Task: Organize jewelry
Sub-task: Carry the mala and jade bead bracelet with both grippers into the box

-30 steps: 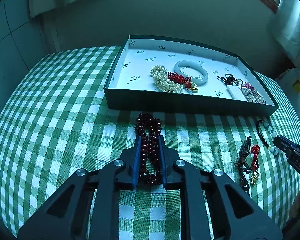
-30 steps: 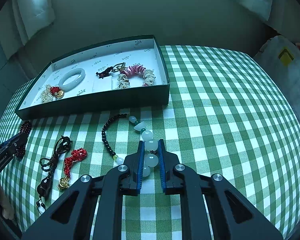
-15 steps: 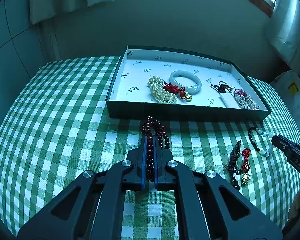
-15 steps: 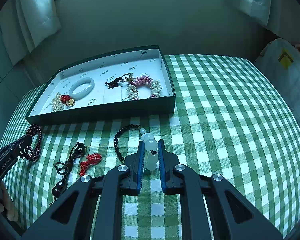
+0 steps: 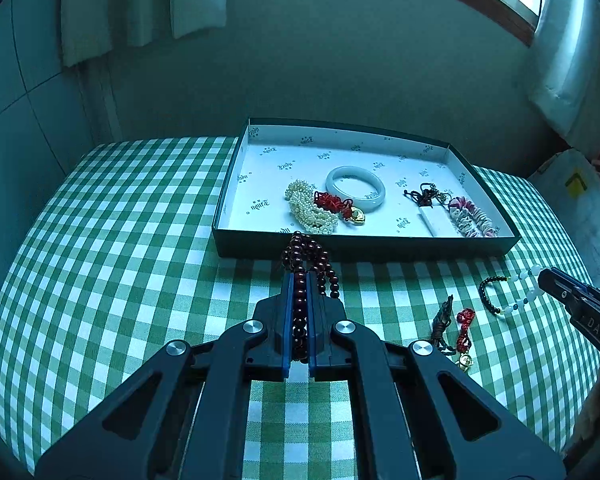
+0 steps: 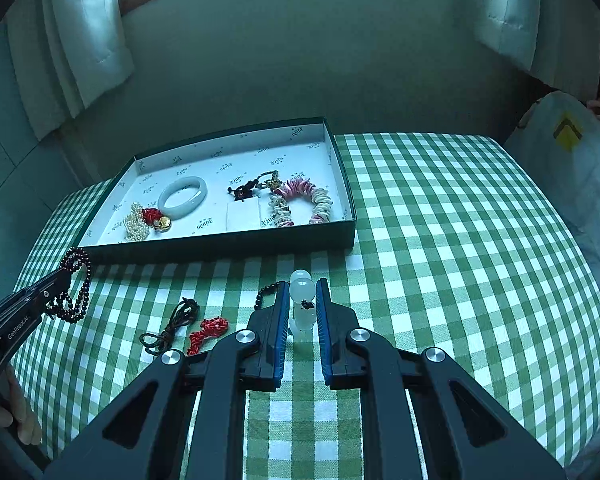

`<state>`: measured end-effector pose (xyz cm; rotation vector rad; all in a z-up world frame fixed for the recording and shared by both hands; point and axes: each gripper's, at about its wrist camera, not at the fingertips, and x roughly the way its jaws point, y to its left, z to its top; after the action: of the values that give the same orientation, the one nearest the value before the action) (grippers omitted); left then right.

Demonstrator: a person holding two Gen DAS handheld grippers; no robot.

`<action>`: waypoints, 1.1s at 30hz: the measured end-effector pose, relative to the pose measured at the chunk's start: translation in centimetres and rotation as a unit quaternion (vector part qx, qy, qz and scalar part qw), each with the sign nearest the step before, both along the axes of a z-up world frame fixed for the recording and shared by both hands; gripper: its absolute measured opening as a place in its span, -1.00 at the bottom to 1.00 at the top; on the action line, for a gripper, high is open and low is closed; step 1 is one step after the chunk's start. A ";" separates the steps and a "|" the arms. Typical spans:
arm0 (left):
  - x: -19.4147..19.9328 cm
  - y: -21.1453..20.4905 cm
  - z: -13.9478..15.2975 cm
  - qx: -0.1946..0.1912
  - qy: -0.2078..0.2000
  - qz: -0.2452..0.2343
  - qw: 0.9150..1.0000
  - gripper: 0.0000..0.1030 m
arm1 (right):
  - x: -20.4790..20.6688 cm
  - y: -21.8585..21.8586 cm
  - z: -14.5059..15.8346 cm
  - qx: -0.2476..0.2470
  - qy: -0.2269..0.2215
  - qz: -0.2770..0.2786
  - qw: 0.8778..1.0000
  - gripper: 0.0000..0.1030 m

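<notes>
Both claws clamped on bead strings, lifted above the checked surface in front of the jewelry box.

At left, the left claw [image 5: 299, 280] is pressed together on a dark red bead strand [image 5: 308, 256], whose loops spill from the tips and dangle clear of the green checked surface [image 5: 120, 240]. Between the claws, a brown cord [image 6: 172, 326] and a red knotted charm [image 6: 208, 332] lie on the cloth. At right, the right claw [image 6: 302, 286] grips the white beads of a black-and-white bracelet [image 6: 302, 292]. Beyond them, the open box [image 5: 364, 246] holds a pale bangle [image 5: 355, 188], pearls [image 5: 310, 212] and a pink shell bracelet [image 5: 472, 216].
</notes>
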<state>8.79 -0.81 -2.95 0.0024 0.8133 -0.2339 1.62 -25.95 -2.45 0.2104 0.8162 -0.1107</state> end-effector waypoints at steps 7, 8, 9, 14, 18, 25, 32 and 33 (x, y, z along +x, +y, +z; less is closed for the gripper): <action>0.3 -0.6 1.5 -0.003 -0.013 -0.006 1.000 -0.90 | 0.1 0.2 2.2 0.000 -0.021 0.004 1.000 -0.73; 0.3 -0.7 1.7 -0.004 -0.015 -0.007 1.000 -0.90 | 0.3 0.3 2.5 0.000 -0.025 0.005 1.000 -0.73; 0.4 -0.8 2.0 -0.004 -0.018 -0.008 1.000 -0.90 | 0.4 0.4 2.9 -0.001 -0.028 0.007 1.000 -0.73; 1.4 -1.4 3.2 -0.011 -0.028 -0.011 0.999 -0.90 | 1.9 0.7 5.1 -0.001 -0.049 0.015 0.999 -0.73; 2.8 -2.2 4.0 -0.011 -0.038 -0.015 0.999 -0.90 | 3.8 0.9 6.4 -0.005 -0.064 0.021 0.998 -0.73; 6.9 -3.7 4.4 -0.007 -0.043 -0.018 0.999 -0.90 | 8.3 0.6 6.9 -0.001 -0.072 0.024 0.997 -0.73; 11.3 -4.5 3.2 0.006 -0.034 -0.004 0.999 -0.90 | 12.5 0.3 6.0 -0.010 -0.069 0.021 0.997 -0.73; 11.8 -4.4 2.9 0.007 -0.030 -0.001 1.000 -0.90 | 13.0 0.2 5.8 -0.011 -0.067 0.020 0.998 -0.73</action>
<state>20.63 -5.19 -0.04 0.0231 0.7545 -0.2288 14.61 -25.72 3.34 0.1788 0.6849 -0.0680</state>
